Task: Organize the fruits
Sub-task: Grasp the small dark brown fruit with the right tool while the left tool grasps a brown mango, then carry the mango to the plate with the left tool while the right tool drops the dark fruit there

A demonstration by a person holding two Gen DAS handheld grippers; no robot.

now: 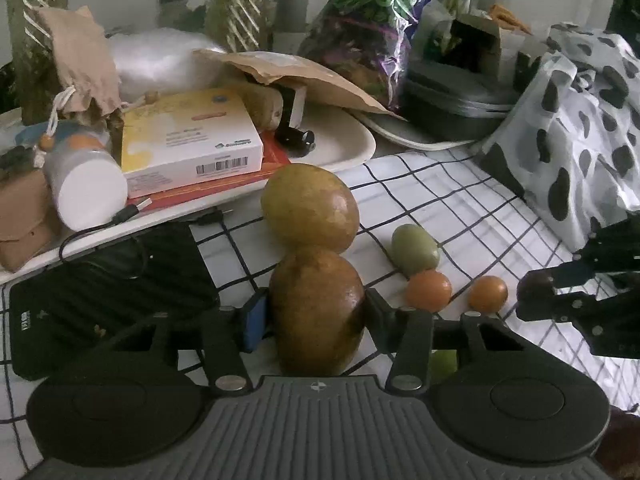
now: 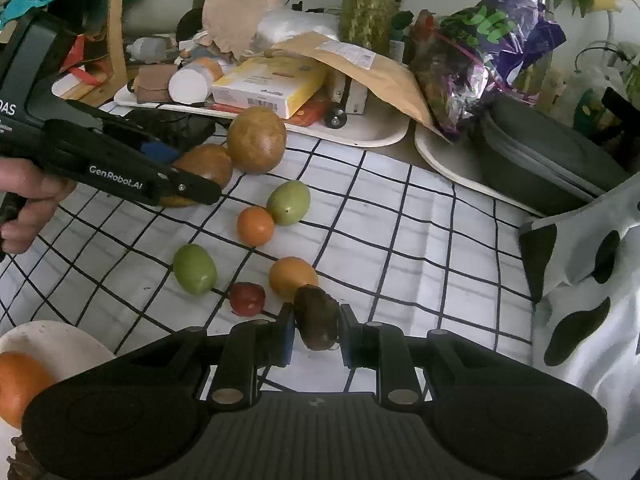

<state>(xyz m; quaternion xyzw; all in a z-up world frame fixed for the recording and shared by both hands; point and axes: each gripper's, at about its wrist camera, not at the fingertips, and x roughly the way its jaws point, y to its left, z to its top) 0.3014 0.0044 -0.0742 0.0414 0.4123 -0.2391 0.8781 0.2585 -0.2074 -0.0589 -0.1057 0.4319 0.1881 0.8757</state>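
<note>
A: On the left, what do the left tongs (image 1: 316, 312) have?

B: They are clenched on the nearer brown fruit (image 1: 318, 312), which stands long axis upright on the checked counter (image 1: 440, 192), touching the rounder brown fruit (image 1: 310, 206) just behind it.

A: And to the right?

B: The right tongs (image 2: 316, 328) grip a small dark fruit (image 2: 317, 322), just in front of an orange (image 2: 292, 278). The white dish (image 2: 60, 344) sits to their left, nearer the right hand.

2 wrist fisheyes, close, angled down; both share checked cloth (image 1: 440, 184).
</note>
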